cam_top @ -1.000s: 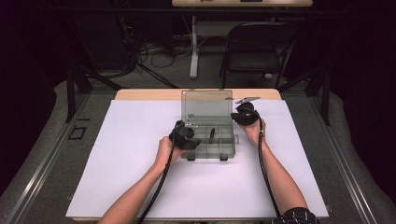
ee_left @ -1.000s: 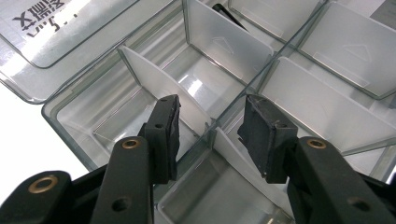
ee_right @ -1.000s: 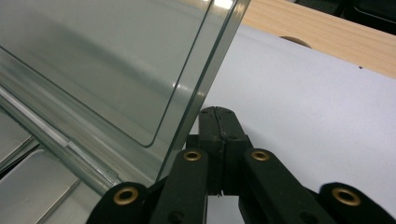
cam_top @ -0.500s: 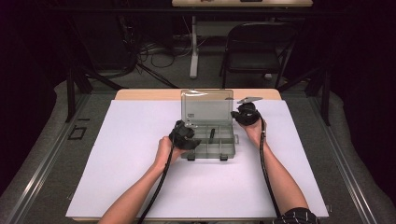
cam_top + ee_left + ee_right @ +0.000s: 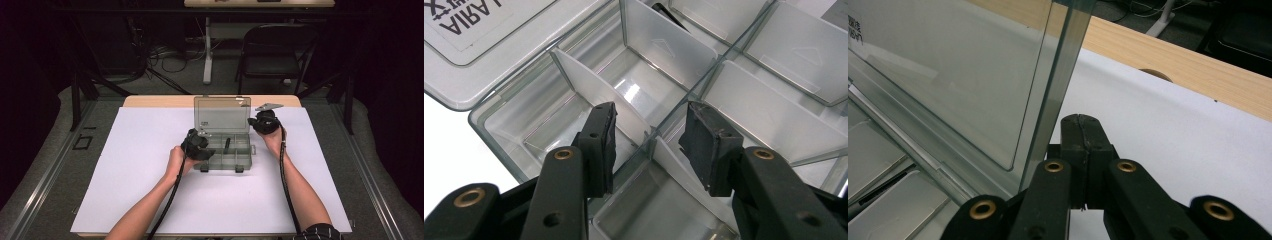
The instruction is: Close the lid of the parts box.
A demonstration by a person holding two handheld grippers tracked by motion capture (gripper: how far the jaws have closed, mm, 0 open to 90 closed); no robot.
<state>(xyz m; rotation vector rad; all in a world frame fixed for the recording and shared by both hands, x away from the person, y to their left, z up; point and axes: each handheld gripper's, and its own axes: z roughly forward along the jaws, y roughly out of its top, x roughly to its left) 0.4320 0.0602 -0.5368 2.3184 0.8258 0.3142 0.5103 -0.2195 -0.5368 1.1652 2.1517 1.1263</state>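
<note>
Lid label [image 5: 471, 20] cut off; dark item [image 5: 227, 144] too small to tell

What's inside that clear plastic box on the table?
The organizer box holds clear dividers and one small dark item; compartments near the left gripper look empty. That gripper hides the box's left corner from above.

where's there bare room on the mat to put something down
The white mat is bare left of the left claw, along the near edge between the forearms, and right of the right claw. It is crowded at the middle back, where the open organizer box sits with both claws beside it.
</note>
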